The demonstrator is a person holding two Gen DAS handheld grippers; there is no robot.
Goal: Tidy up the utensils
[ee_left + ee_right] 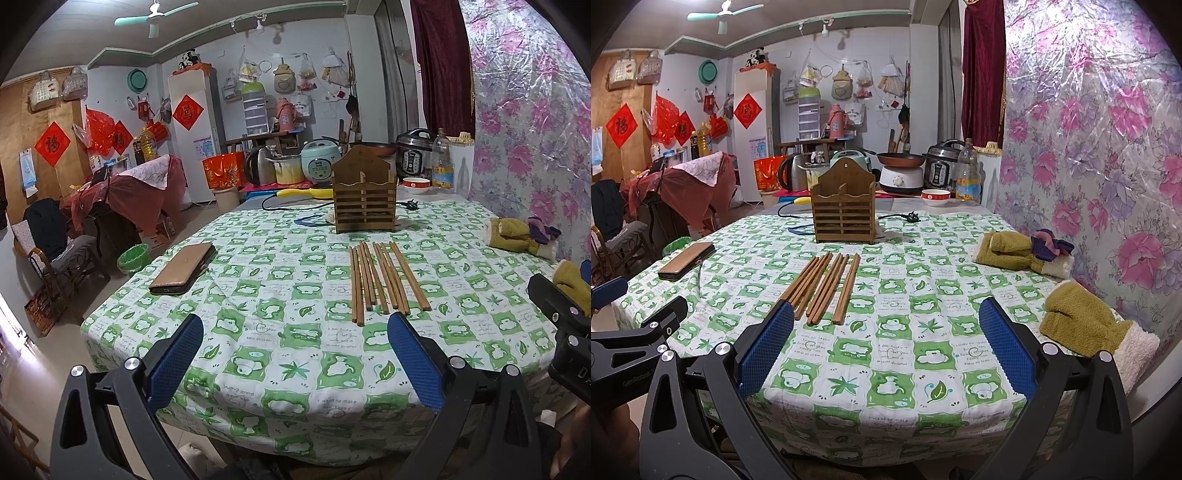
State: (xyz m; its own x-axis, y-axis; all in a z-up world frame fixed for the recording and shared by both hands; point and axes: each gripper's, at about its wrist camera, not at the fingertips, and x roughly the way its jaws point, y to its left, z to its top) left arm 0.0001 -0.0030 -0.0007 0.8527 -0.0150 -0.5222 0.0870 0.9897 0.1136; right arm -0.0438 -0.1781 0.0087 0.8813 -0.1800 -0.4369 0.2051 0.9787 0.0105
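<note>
A bundle of slim, square-sectioned wooden chopsticks [384, 278] lies flat on the desk [280, 332], fanned slightly so the sticks touch along their lengths, on a soft quilted cloth printed with green and white squares, leaves and bears. Just beyond them stands the wooden utensil holder [364, 192], a slatted box with a peaked back panel and a divider that splits it into two compartments; from this angle its inside is hard to make out, though nothing rises above its rim. The left gripper [295, 356] hangs over the near edge of the desk with its fingers spread wide and grasping nothing, their blue pads finely ribbed against matte black plastic arms. The right gripper [886, 349] is likewise released and empty; in its view the near ends of the chopsticks [823, 286] lie just beside the left blue pad, and the holder [844, 208] stands behind them. A flat phone [183, 267] in a tan leather-like case lies well to the left of the sticks. Fuzzy olive mittens [1082, 325] with cream fleece cuffs rest at the desk's right side, beside a wall covered in crinkled floral plastic.
</note>
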